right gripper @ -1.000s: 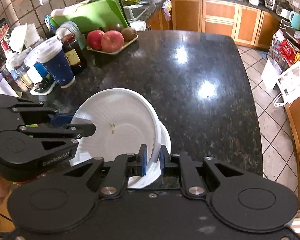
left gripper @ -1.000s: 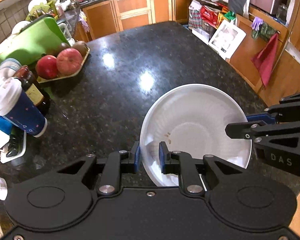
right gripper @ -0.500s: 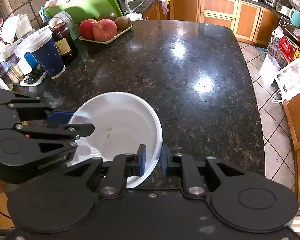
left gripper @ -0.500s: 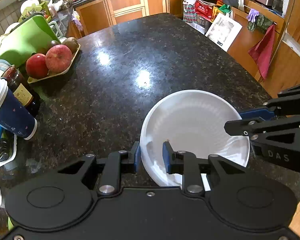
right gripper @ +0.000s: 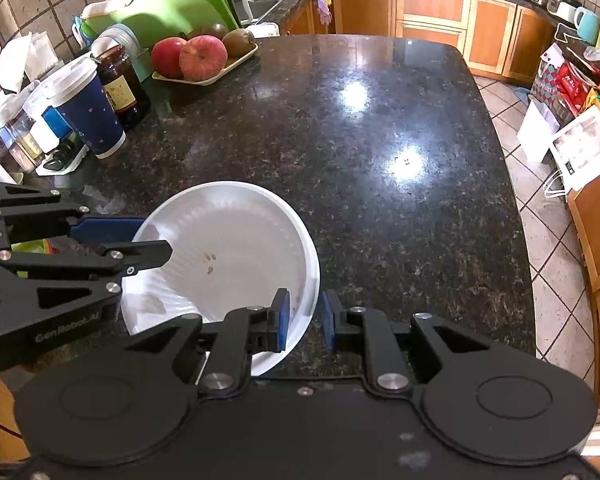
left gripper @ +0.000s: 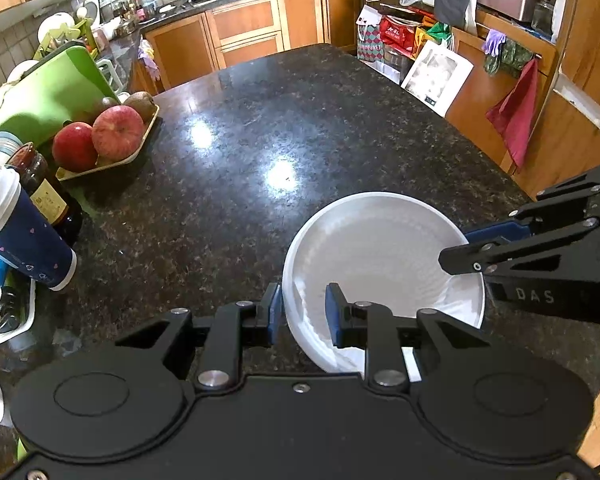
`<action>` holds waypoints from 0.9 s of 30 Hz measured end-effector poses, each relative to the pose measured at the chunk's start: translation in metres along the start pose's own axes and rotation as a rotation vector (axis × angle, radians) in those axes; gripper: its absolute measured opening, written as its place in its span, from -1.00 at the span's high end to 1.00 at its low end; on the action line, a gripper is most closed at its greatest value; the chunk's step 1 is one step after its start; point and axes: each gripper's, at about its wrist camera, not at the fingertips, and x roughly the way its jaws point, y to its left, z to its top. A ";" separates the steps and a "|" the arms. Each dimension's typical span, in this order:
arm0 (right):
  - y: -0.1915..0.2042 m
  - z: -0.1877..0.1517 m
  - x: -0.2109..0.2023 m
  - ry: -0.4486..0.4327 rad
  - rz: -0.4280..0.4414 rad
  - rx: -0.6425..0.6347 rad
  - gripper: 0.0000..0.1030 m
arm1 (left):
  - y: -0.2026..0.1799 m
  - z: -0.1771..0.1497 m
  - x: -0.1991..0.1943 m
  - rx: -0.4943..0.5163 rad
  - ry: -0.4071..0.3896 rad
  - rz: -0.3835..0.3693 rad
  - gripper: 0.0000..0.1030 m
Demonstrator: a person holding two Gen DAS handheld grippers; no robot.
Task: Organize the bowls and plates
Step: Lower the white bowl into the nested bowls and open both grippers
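A white bowl [left gripper: 380,256] lies on the black granite counter [left gripper: 300,120] near its front edge, with a few crumbs inside; it also shows in the right wrist view [right gripper: 228,256]. It seems to sit in a second white dish whose rim shows at its right edge [right gripper: 315,276]. My left gripper [left gripper: 302,312] is open with its jaws astride the bowl's left rim. My right gripper [right gripper: 305,318] is open with its jaws astride the right rim. Neither pinches the rim.
At the counter's left stand a blue paper cup [left gripper: 16,236], a dark jar [left gripper: 48,196] and a tray of apples and kiwis [left gripper: 104,136], backed by a green cutting board [left gripper: 52,92]. Wooden cabinets [left gripper: 252,28] and a tiled floor [right gripper: 560,208] surround the counter.
Both grippers have opened and let go of the bowl's rim. The bowl has come down from a tilted hold to rest flat on the counter.
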 end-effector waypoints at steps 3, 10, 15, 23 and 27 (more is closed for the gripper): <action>0.000 0.000 0.000 -0.003 -0.002 0.004 0.62 | 0.005 0.000 0.004 -0.019 0.018 -0.003 0.32; -0.002 0.000 0.004 0.002 -0.003 0.021 0.61 | 0.014 -0.002 0.013 -0.052 0.047 -0.001 0.24; -0.001 0.000 0.005 -0.001 -0.007 0.022 0.61 | 0.014 -0.003 0.013 -0.050 0.048 -0.002 0.24; -0.003 0.000 0.005 -0.008 0.013 0.026 0.60 | 0.016 -0.003 0.011 -0.062 0.037 -0.014 0.24; -0.003 0.000 0.001 -0.037 0.039 0.026 0.55 | 0.015 -0.002 0.005 -0.058 0.015 -0.026 0.24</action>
